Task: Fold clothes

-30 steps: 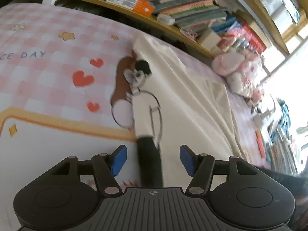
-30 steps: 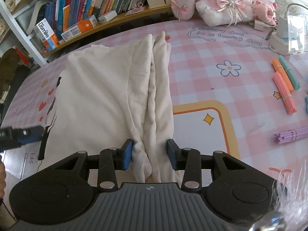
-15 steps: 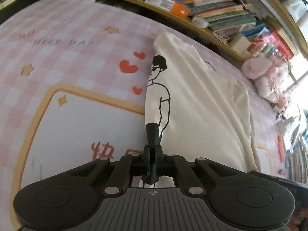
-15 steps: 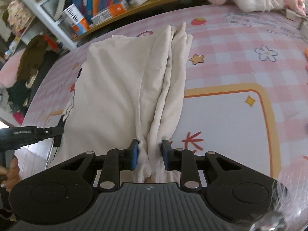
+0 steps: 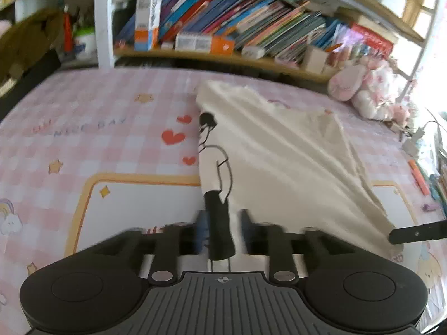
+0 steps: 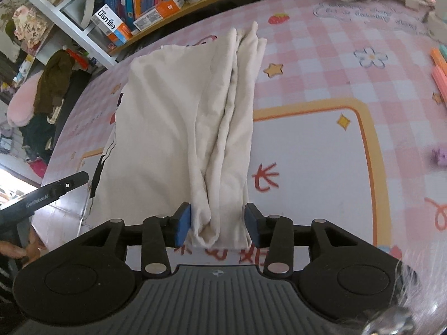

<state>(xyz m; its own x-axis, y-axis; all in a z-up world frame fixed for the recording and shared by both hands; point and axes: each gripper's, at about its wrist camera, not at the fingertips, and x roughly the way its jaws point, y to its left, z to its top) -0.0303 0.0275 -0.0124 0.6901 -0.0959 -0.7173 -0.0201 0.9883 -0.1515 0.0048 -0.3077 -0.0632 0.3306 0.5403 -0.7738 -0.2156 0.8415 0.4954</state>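
A cream T-shirt (image 5: 279,162) with a black-line figure print lies folded lengthwise on the pink checked mat (image 5: 97,139). My left gripper (image 5: 223,230) is at its near left edge. Its jaws are opening and blurred, with the black printed strip between the pads but not pressed. In the right wrist view the shirt (image 6: 167,117) ends in a bunched fold at its near right edge. My right gripper (image 6: 218,224) straddles that fold, its jaws opening, the blue pads (image 6: 183,224) beside the cloth. A finger of the left gripper (image 6: 56,192) shows at the shirt's left side.
A low shelf of books (image 5: 237,30) runs along the far side of the mat. Plush toys (image 5: 368,95) sit at the far right corner, and coloured pens (image 6: 440,69) lie along the right edge. A person's hand (image 6: 25,248) is at the lower left of the right wrist view.
The left jaws shut on the shirt's printed edge, then opened again as the gripper drew back and rose. The right jaws narrowed on the bunched fold, then widened.
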